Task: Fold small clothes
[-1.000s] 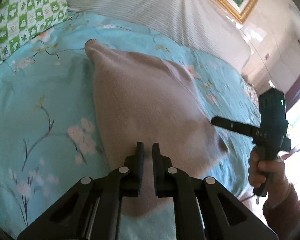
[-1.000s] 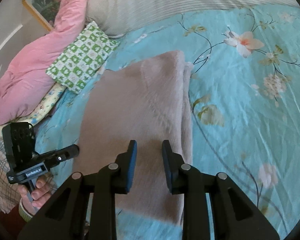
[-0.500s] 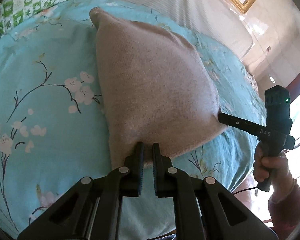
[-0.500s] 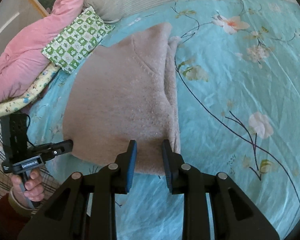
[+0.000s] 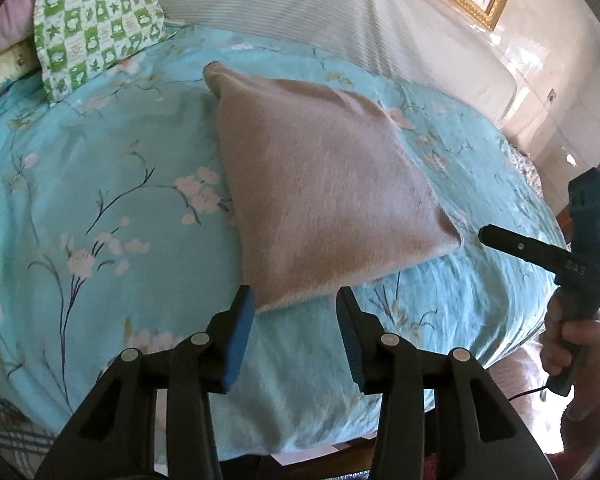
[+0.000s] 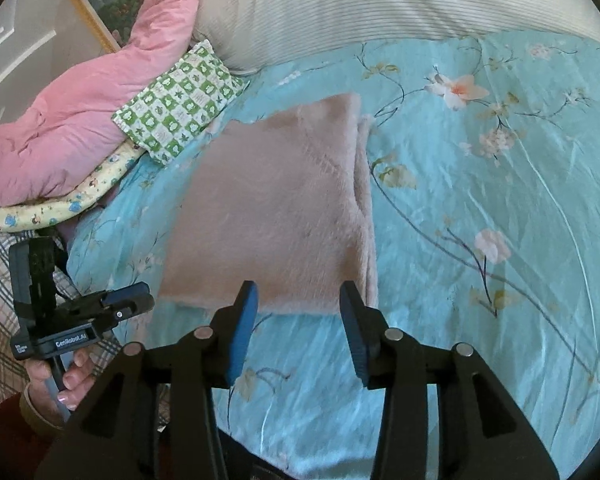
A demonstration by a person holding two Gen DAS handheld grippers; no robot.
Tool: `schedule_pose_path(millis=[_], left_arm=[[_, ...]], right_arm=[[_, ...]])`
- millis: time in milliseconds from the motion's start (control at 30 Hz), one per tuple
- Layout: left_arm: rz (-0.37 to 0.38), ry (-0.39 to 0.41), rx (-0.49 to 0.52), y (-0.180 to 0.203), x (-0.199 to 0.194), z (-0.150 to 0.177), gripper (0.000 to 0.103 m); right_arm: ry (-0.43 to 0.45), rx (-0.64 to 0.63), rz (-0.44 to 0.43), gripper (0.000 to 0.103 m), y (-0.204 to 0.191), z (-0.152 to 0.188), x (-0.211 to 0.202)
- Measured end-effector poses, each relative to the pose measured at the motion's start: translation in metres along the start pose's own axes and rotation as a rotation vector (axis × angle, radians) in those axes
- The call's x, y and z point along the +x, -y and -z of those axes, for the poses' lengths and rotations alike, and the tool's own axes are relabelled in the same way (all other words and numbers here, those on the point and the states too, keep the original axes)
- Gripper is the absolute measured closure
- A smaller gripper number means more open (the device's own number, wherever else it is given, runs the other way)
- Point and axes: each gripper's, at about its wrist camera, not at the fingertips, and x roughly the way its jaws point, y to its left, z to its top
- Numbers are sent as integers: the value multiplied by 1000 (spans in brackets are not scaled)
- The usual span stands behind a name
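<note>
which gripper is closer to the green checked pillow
Left. The left gripper sits at the garment's corner on the pillow's side; the right gripper is at the opposite corner.

Folded beige garment flat on bedspread

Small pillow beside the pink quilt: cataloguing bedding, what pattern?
Green-and-white checked pillow, little motifs in squares; clearest in right wrist view.

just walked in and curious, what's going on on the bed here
A person is folding a small beige garment on a bed with a teal floral sheet, one handheld claw per hand. The garment lies flat, folded to a compact shape. The left claw and the right claw are both open at its near edge, holding nothing. A green checked pillow and a pink duvet sit at the head of the bed.
</note>
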Motion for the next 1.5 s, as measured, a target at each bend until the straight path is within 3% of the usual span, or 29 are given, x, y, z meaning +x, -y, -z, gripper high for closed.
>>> schedule_pose_path(millis=[133,367,533,633,833,1267,1500], left_arm=[[-18,-10,4,2,-2,12,52],[-16,-44,1,5,-3,35,49],[-52,-31,35,8,-7,38,41],[-77,-12,44,7,-11,34,30],[-115,13,25,0,-16,18,23],[-230,24,4,-11,-2,-24,20],[-254,41,16,-7,2,-44,20]], right_arm=[[-13,-16,16,57,-7,17,-5],[-47,-69,33,46,-25,49,-7],[-74,-74,31,42,-30,55,0],[-64,-83,44,40,-32,49,0],[-22,-95,61,27,-37,34,-3],[-20,-103,71,18,-41,5,16],[-25,-115,68,17,-38,-15,32]])
